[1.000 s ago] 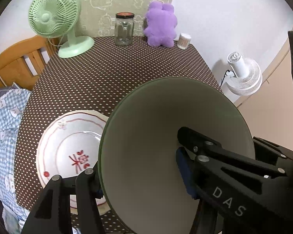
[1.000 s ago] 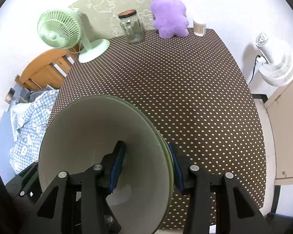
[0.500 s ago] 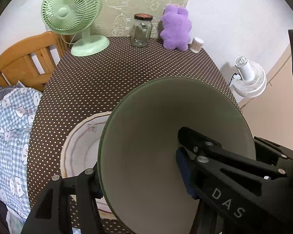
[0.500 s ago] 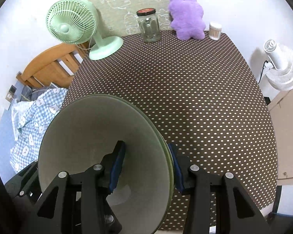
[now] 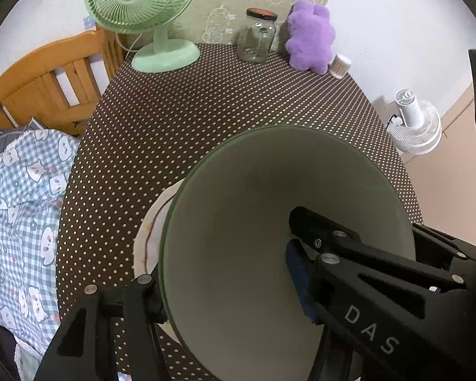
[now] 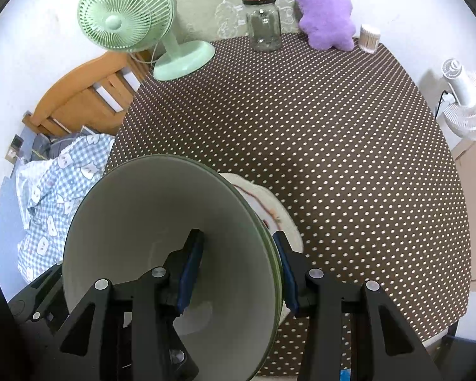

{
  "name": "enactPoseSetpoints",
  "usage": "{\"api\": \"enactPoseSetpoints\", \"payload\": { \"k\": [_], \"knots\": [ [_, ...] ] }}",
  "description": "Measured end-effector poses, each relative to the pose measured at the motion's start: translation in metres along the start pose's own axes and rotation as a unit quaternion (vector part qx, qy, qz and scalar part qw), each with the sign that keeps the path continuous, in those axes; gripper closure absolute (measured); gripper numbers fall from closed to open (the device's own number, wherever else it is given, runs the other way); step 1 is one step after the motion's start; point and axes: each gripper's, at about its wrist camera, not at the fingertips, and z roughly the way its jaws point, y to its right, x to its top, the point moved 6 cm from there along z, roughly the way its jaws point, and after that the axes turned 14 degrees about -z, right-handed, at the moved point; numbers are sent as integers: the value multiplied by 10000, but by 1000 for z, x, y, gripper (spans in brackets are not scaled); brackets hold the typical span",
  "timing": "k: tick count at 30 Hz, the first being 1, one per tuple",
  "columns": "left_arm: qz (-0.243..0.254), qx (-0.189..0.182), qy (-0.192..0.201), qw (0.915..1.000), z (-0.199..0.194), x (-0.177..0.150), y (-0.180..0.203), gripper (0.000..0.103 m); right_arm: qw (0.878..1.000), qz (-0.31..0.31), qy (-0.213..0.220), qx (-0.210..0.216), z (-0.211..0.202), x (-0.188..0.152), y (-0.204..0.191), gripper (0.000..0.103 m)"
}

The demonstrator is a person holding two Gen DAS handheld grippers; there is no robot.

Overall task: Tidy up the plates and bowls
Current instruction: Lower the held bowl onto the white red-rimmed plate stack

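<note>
A large pale green bowl (image 5: 263, 222) is held by both grippers above the table. My left gripper (image 5: 225, 285) is shut on its left rim, one finger inside and one outside. My right gripper (image 6: 238, 266) is shut on its right rim; the bowl also shows in the right wrist view (image 6: 149, 222). A white plate with red rim lines (image 5: 152, 228) lies on the dotted tablecloth under the bowl and is mostly hidden by it. A slice of the plate shows in the right wrist view (image 6: 269, 206).
At the table's far edge stand a green desk fan (image 5: 149, 12), a glass jar (image 5: 257, 38), a purple plush toy (image 5: 311, 38) and a small cup of sticks (image 5: 339, 66). A wooden chair (image 5: 47, 79) and checked cloth are to the left. A white fan (image 5: 415, 127) stands right.
Both grippers have carried the bowl to the left, over the plate. The bowl now covers most of the plate, which was in plain view a second ago.
</note>
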Motion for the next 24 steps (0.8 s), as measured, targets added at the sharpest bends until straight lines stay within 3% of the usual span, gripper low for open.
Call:
{"api": "enactPoseSetpoints", "payload": {
  "k": [15,24],
  "knots": [
    [10,-6,-396,9992,32,0,-24,43,9991,103,-412,-74,39,-2,-15,55],
    [87,19,-265,9996,34,2,-23,41,9993,111,-335,-141,44,1,-14,54]
  ]
}}
